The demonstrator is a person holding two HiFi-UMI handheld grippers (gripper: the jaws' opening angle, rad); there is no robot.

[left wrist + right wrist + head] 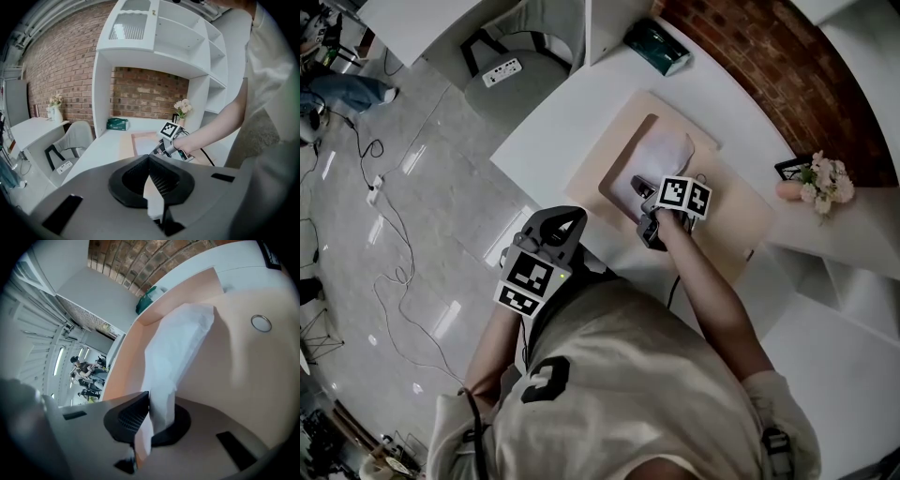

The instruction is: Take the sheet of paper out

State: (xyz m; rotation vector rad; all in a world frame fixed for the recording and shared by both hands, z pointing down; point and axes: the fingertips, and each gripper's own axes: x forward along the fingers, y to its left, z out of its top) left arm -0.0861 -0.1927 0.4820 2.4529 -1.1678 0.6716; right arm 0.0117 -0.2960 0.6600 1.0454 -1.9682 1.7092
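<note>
Our right claw (150, 399) is clamped on the near end of the thin white sheet of paper (180, 338), which is pinched between both pads. From there the paper bows upward and reaches back into the shallow recess of the pale peach rectangular tray (727, 230). The tray lies on the white table (553, 131), close to its near edge. Our left claw (149, 159) hangs by that near edge, close to our body, jaws together with nothing between them.
</note>
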